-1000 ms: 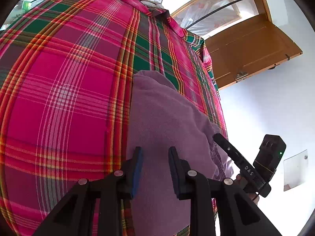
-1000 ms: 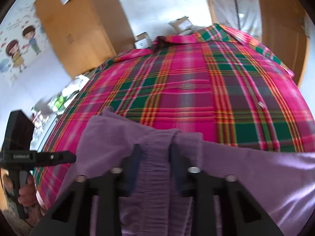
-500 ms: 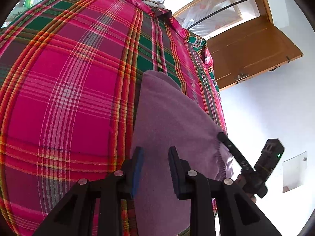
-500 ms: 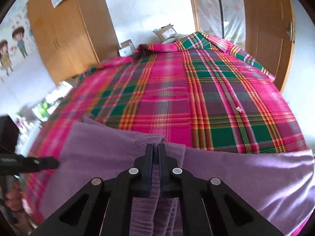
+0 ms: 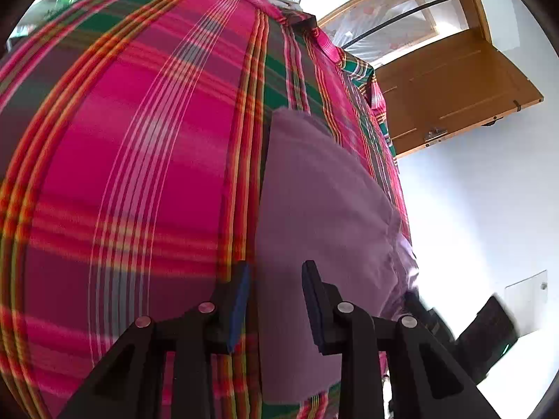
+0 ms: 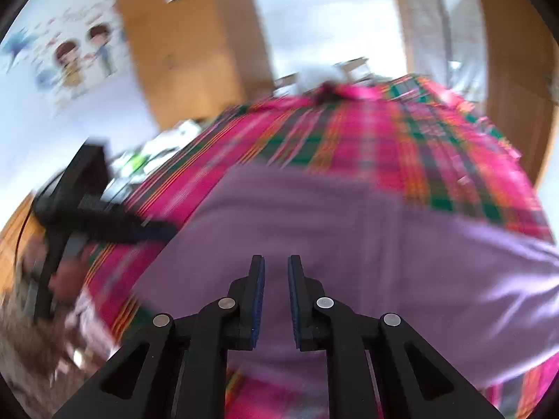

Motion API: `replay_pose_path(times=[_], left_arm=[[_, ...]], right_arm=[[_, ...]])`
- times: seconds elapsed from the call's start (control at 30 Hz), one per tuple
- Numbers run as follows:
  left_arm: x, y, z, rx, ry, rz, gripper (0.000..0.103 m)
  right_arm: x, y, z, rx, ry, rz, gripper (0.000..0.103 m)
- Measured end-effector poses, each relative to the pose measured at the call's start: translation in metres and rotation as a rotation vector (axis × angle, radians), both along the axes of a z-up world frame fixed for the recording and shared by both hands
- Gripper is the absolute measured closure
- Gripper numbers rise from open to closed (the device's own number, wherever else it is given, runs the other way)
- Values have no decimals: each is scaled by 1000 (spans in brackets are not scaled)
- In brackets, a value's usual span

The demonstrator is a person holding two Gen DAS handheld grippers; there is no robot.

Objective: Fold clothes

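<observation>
The purple garment (image 5: 314, 227) lies flat on the plaid bedspread (image 5: 139, 174), near the bed's edge. It looks soft, light and limp, so it will sag if lifted by 1 point; the corners or side hems are the best places to pinch. The left gripper (image 5: 276, 300) is wide open over the garment's edge, holding nothing. The right gripper (image 6: 276, 296) shows a narrow gap and seems empty, though that view is blurred. A wooden door (image 5: 447, 87) and a wardrobe (image 6: 188, 45) stand well apart; nothing blocks the cloth.

Home bedroom: plaid bedspread (image 5: 139, 174), wardrobe (image 6: 188, 52), door (image 5: 450, 87)
</observation>
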State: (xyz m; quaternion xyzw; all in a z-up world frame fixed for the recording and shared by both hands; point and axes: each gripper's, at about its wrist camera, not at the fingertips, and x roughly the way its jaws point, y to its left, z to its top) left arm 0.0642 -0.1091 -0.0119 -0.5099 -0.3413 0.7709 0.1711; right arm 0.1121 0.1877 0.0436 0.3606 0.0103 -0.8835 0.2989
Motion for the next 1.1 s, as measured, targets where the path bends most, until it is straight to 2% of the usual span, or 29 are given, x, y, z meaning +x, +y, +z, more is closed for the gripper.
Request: replay_pose_path(times=[0.1, 0.2, 0.4, 0.5, 0.67, 0.9, 1.1], left_arm=[[8, 1, -3, 18, -9, -19, 72], [15, 2, -6, 32, -18, -28, 71], [39, -10, -10, 71, -34, -16, 71], [45, -14, -13, 94, -35, -4, 71], [52, -13, -13, 99, -39, -19, 71], [54, -9, -14, 103, -45, -29, 71], [55, -10, -16, 117, -49, -31, 71]], right_arm=[[22, -20, -16, 29, -13, 88, 89], [32, -38, -28, 66, -15, 135, 80], [52, -58, -30, 133, 42, 166, 77], [65, -65, -26, 123, 98, 207, 77], [60, -88, -42, 141, 43, 249, 77], [63, -109, -36, 100, 99, 258, 74], [56, -123, -37, 85, 55, 262, 74]])
